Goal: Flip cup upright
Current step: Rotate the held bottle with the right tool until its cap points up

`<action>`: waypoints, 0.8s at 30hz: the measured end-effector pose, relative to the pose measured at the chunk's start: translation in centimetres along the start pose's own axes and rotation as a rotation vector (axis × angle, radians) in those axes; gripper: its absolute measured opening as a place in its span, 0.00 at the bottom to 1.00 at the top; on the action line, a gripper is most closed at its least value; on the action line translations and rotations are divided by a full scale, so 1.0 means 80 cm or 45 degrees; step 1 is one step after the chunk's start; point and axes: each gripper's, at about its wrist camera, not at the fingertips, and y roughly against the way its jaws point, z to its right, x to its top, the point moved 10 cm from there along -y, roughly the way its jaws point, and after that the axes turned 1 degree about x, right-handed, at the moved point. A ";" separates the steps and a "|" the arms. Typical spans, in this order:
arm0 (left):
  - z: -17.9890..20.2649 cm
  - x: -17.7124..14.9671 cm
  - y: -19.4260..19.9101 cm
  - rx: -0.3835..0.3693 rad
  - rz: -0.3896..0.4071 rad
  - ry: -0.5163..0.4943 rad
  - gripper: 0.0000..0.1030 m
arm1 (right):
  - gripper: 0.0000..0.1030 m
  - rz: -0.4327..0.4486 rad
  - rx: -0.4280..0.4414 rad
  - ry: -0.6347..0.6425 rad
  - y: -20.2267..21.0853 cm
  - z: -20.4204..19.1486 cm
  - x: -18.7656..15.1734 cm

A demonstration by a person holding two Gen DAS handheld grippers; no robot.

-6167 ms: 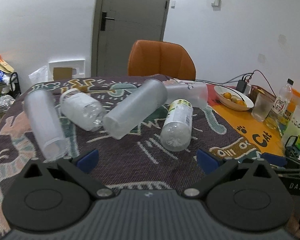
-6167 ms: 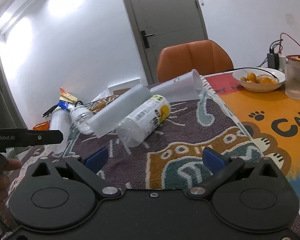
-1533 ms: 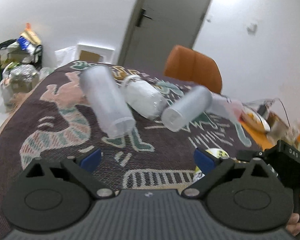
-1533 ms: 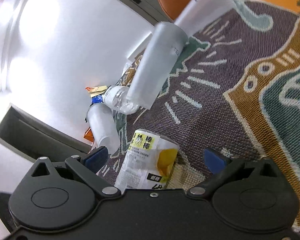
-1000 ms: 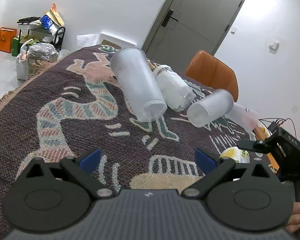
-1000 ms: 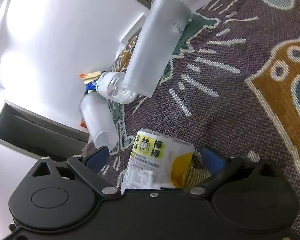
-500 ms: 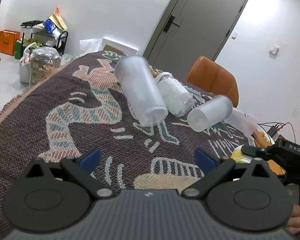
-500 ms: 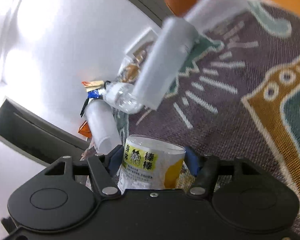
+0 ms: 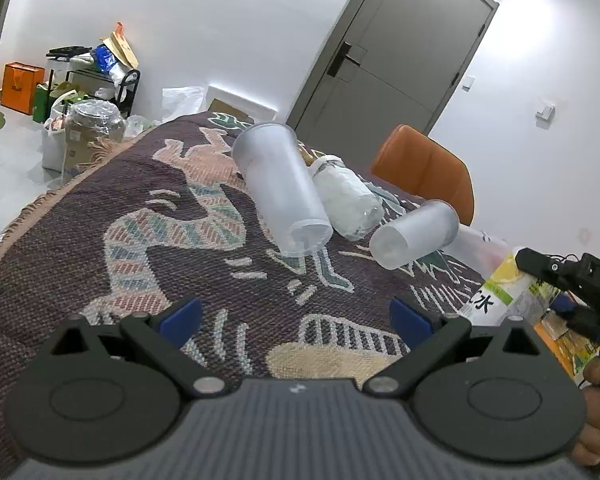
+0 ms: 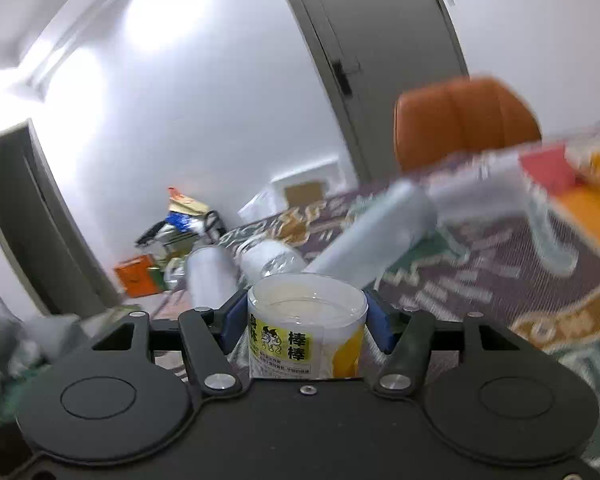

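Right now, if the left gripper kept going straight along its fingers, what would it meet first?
Probably the woven cloth: the open left gripper points down at bare fabric. Beyond that lies the frosted cup on its side, though depth is unclear.

Three frosted cups lie on their sides on the desk: one [image 9: 278,188] toward the left edge, one [image 9: 414,235] mid-desk, and a third [image 9: 482,242] partly hidden behind it. One clear crinkled bottle [image 9: 346,202] lies between the first two, and one yellow-labelled cup [image 10: 306,326] is held apart from the rest
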 end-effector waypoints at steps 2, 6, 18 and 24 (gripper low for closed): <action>-0.006 0.000 0.001 0.007 0.010 0.008 0.97 | 0.57 0.027 -0.016 0.074 -0.002 -0.010 0.002; -0.026 -0.004 -0.004 0.023 -0.006 0.060 0.97 | 0.57 0.037 -0.037 0.178 -0.009 -0.026 -0.002; -0.053 -0.011 -0.003 0.037 -0.026 0.112 0.97 | 0.58 0.049 -0.057 0.475 -0.015 -0.075 -0.031; -0.047 -0.013 -0.003 0.025 -0.029 0.103 0.97 | 0.79 0.035 -0.085 0.476 -0.010 -0.071 -0.030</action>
